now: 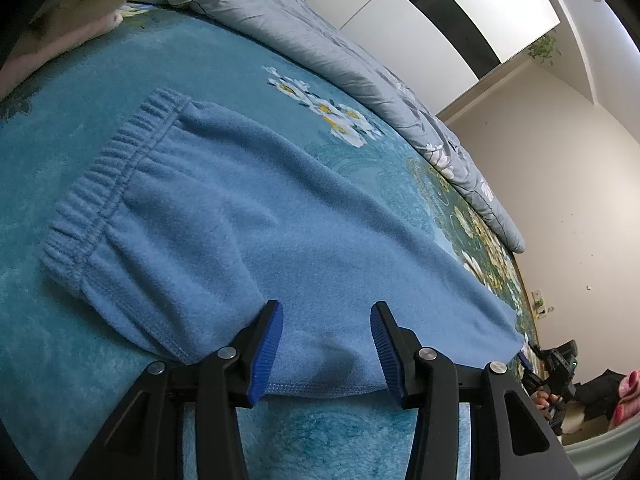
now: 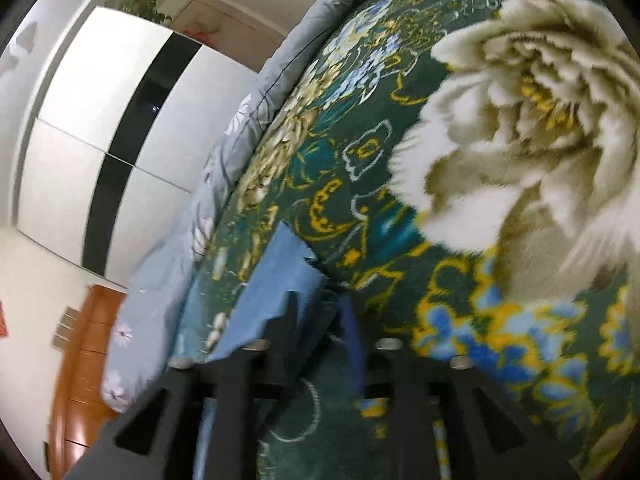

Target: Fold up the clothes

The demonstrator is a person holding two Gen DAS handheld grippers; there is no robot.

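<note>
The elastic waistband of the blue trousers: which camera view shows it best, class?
The left wrist view: the waistband lies sharp and whole on the blanket. The right wrist view, blurred, shows only a trouser end, no waistband.

The fleece trousers (image 1: 248, 216) are a plain mid blue, ribbed at the waistband; beneath them the blanket (image 1: 80, 120) runs from bright turquoise at the left of the left wrist frame to dark green at the right, strewn with white and yellow blossoms. In the blurred right wrist frame a cream peony (image 2: 532, 120) fills the upper right; the quilt (image 1: 320, 24) is grey with pale flowers; the wardrobe (image 2: 120, 120) seems white with a black stripe; the left gripper (image 1: 326, 350) is black with blue pads.
</note>
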